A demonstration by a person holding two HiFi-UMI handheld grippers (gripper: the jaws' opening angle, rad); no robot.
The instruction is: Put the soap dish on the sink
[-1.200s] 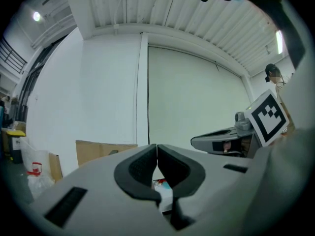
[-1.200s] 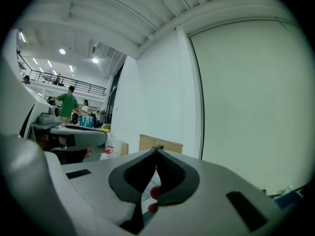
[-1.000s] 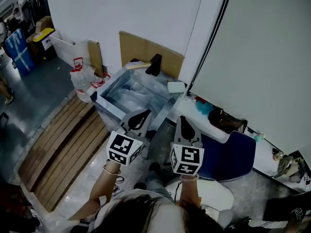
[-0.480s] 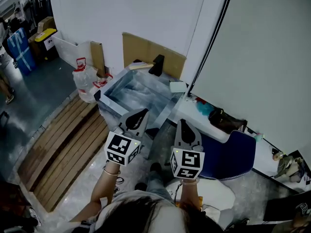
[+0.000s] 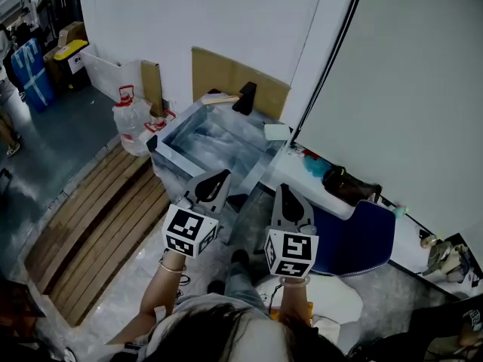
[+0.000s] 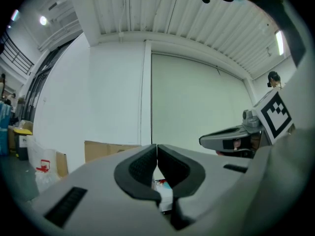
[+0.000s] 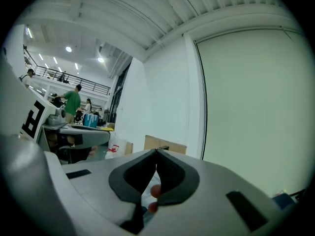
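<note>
A steel sink (image 5: 175, 159) stands against the white wall, with a black tap (image 5: 244, 98) at its far rim. A pale rectangular soap dish (image 5: 277, 132) lies by the sink's far right corner, where the sink meets a white counter (image 5: 296, 178). My left gripper (image 5: 224, 175) hovers over the sink's near edge, shut and empty. My right gripper (image 5: 286, 189) hangs beside it, just right of the sink, also shut and empty. In the left gripper view the jaws (image 6: 157, 151) touch; in the right gripper view the jaws (image 7: 156, 154) meet too.
A teal thing (image 5: 317, 168) and a dark bag (image 5: 349, 188) lie on the counter. A blue chair (image 5: 355, 240) stands under my right gripper. Wooden slats (image 5: 98, 228) cover the floor at left. A water jug (image 5: 130, 119) and cardboard (image 5: 226, 78) lean near the wall.
The view has drifted slightly, so the sink sits a little lower right in the picture. Both grippers have stayed shut and held nearly the same places.
</note>
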